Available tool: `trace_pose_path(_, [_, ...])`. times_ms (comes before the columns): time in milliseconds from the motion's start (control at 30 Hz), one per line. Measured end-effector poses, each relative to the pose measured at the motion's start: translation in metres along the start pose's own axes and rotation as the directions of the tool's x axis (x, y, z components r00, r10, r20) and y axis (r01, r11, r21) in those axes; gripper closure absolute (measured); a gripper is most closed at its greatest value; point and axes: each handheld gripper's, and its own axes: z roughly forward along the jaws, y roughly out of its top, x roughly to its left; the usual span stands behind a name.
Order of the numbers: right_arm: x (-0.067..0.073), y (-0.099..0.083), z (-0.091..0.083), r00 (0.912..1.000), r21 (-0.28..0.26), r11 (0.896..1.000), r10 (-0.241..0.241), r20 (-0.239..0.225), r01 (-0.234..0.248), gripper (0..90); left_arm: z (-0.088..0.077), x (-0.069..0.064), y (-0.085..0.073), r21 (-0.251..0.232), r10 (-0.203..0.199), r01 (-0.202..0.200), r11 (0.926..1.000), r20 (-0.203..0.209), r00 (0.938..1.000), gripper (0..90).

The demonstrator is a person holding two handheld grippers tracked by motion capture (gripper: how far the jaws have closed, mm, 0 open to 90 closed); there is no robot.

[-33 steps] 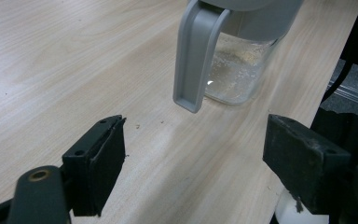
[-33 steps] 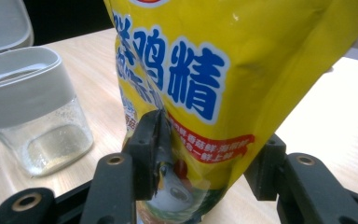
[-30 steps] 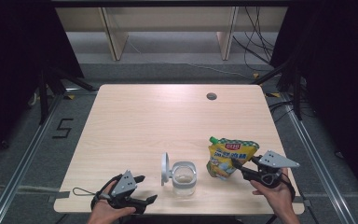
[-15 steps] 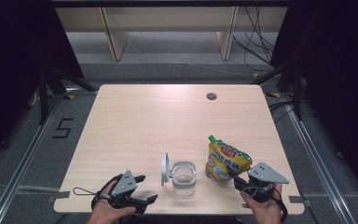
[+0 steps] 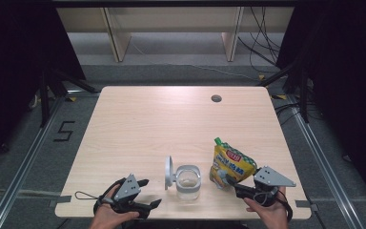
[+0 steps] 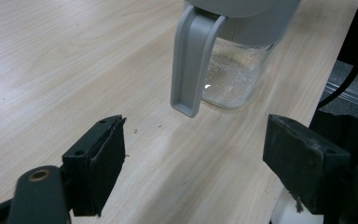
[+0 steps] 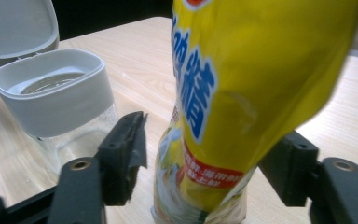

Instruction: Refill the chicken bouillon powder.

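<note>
Right gripper (image 5: 232,183): jaws just widened, now released; the yellow pouch (image 7: 223,93) stands between them, with a gap showing at the left pad, contact at the other not discernible. The pouch stands upright just right of the jar (image 5: 188,182), near the table's (image 5: 171,119) front edge. Left gripper (image 5: 147,193): jaws spread wide, grasping nothing, resting left of the jar and aimed at it. The jar's grey lid (image 5: 168,172) is flipped up on its left side.
</note>
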Motion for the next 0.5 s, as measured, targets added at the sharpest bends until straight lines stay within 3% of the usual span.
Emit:
trace_pose_path(33, [0.002,-0.001,0.001,0.9996,0.005,1.000,0.029,-0.001,-0.029,35.2,0.000,0.001,0.000,0.004,0.007,-0.007,1.0000,0.001,1.0000,20.3])
trace_pose_path(67, [0.000,-0.002,0.003,1.0000,0.010,1.000,0.006,0.004,-0.006,35.1,0.000,0.001,0.000,0.015,0.016,-0.016,0.9998,-0.002,0.9999,20.3])
trace_pose_path(100, [0.001,-0.004,0.004,0.9995,0.011,1.000,0.029,0.015,-0.029,35.0,0.000,0.001,0.000,0.015,0.016,-0.016,0.9998,-0.001,0.9999,20.3])
trace_pose_path(133, [-0.002,-0.005,0.005,0.9999,0.021,1.000,0.012,0.012,-0.012,34.7,0.000,0.001,0.000,0.015,0.016,-0.016,0.9998,0.000,0.9999,20.3])
trace_pose_path(300, [-0.005,-0.008,0.011,0.9995,0.006,1.000,0.030,0.000,-0.030,34.2,0.002,0.001,0.000,-0.001,0.028,-0.028,0.9996,0.009,0.9996,20.3])
trace_pose_path(367, [-0.006,-0.008,0.014,0.9987,-0.030,0.998,0.050,-0.010,-0.051,34.1,0.002,0.001,0.000,0.002,0.029,-0.029,0.9996,0.008,0.9995,20.3])
trace_pose_path(400, [-0.009,-0.009,0.015,0.9997,-0.041,0.999,0.024,-0.003,-0.024,33.9,0.002,0.001,0.000,0.003,0.031,-0.031,0.9995,0.004,0.9995,20.3])
trace_pose_path(433, [-0.009,-0.009,0.017,0.9995,-0.051,0.998,0.027,-0.015,-0.028,33.9,0.002,0.000,-0.001,0.003,-0.001,0.001,1.0000,0.003,1.0000,20.3])
trace_pose_path(500, [-0.008,-0.010,0.018,0.9994,-0.055,0.998,0.034,-0.010,-0.035,34.0,0.003,0.000,-0.002,-0.007,0.005,-0.005,1.0000,0.008,1.0000,20.3])
